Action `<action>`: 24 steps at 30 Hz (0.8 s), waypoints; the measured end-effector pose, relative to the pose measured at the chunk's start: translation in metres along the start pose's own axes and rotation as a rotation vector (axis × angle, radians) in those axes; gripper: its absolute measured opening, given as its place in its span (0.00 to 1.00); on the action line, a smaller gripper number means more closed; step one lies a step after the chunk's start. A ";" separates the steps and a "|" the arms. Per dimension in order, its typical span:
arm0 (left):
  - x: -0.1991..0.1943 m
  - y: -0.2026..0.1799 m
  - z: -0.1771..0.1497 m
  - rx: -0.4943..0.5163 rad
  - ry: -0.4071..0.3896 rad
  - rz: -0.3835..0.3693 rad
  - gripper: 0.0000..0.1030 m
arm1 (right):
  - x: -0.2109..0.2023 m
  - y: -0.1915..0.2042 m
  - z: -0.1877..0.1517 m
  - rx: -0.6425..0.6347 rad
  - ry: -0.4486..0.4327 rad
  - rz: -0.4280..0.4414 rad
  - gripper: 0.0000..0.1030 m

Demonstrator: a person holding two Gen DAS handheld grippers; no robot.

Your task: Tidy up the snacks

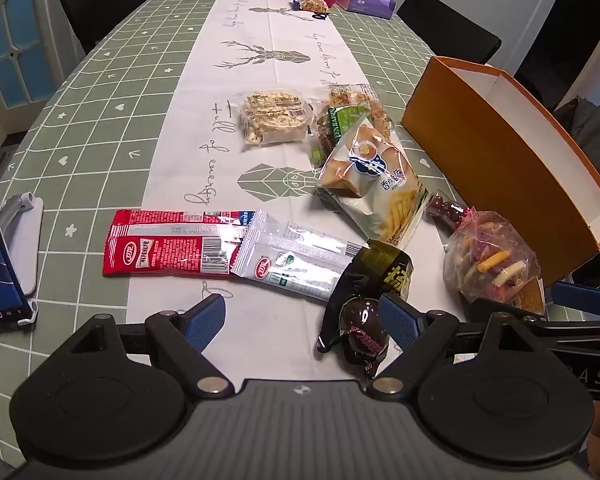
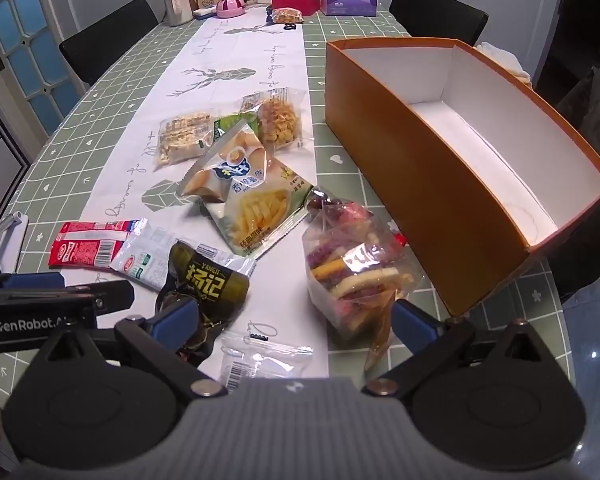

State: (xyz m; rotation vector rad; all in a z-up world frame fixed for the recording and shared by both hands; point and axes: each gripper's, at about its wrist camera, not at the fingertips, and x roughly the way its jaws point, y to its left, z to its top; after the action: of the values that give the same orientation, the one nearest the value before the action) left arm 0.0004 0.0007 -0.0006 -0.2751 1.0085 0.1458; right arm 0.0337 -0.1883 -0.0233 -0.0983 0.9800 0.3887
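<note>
left gripper (image 1: 302,322): jaws spread wide, nothing pinched; the dark wrapped snack (image 1: 366,334) lies on the desk just inside its right pad, looks touching but not squeezed.
right gripper (image 2: 294,322): jaws spread wide, nothing gripped; the clear mixed-snack bag (image 2: 354,270) sits between the pads toward the right one, and a small clear sachet (image 2: 260,356) lies flat under the gap.
snack pile: spread over the white runner of the desk (image 1: 80,128), near to mid; orange box (image 2: 432,168) stands to the right, white inside, empty as far as I can see.
mixed-snack bag handling: light, puffy, crinkly film, likely slippery; contents brittle, so I'd take it by the gathered near end or squeeze softly across the middle.
flat packs: red pack (image 1: 160,248) and white pack (image 1: 296,260), thin and limp, lying flat and overlapping; hard to get under, probably pinch a raised seal edge.
chips bag (image 2: 256,200): air-filled, crushable, leans on the packs behind; grip a top corner.
left view only: tablet on stand (image 1: 0,264) at the near left edge; dark snack's round shiny body.
right view only: box floor and far wall; the sachet; yellow lettering on the dark green pouch (image 2: 208,280).
</note>
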 end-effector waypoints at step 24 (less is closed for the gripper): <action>0.002 0.001 0.000 -0.001 0.002 0.000 0.98 | 0.002 0.000 -0.001 0.004 0.005 0.002 0.97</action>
State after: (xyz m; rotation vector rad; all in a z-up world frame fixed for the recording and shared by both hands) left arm 0.0011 0.0012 -0.0027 -0.2759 1.0110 0.1461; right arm 0.0335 -0.1882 -0.0253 -0.0950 0.9860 0.3886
